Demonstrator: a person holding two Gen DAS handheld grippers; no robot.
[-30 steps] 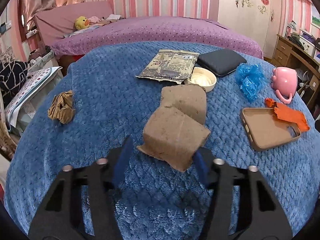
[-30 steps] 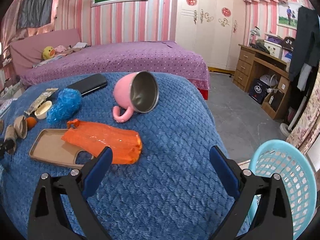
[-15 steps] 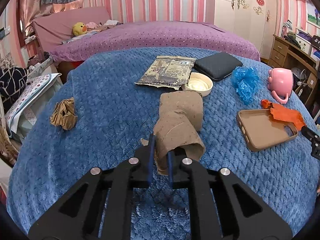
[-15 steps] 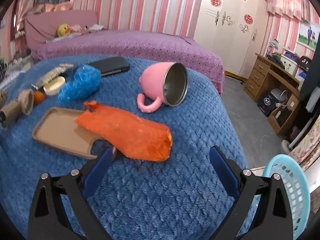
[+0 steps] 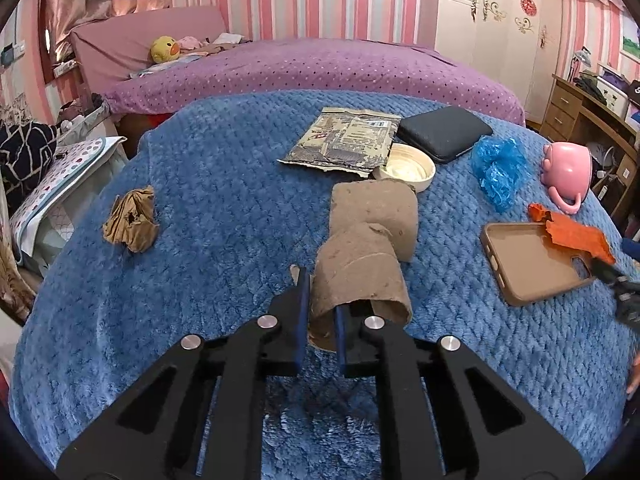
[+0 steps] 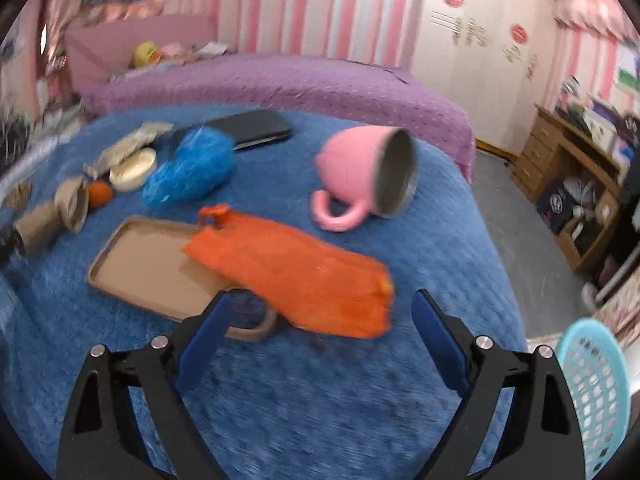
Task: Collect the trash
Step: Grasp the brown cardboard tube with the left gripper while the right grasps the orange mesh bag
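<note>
Blue quilted blanket (image 5: 208, 184): crumpled brown paper (image 5: 130, 220) left, foil packet (image 5: 344, 138) and black case (image 5: 442, 132) top, pink mug (image 5: 568, 168) right.

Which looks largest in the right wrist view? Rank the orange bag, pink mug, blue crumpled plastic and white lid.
1. orange bag, though it lies nearest the camera, which inflates it
2. pink mug and blue crumpled plastic: too alike to rank
3. white lid, clearly smallest

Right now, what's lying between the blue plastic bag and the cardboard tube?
In the left wrist view, a shallow cream bowl sits between the blue plastic bag and the cardboard tube.
</note>
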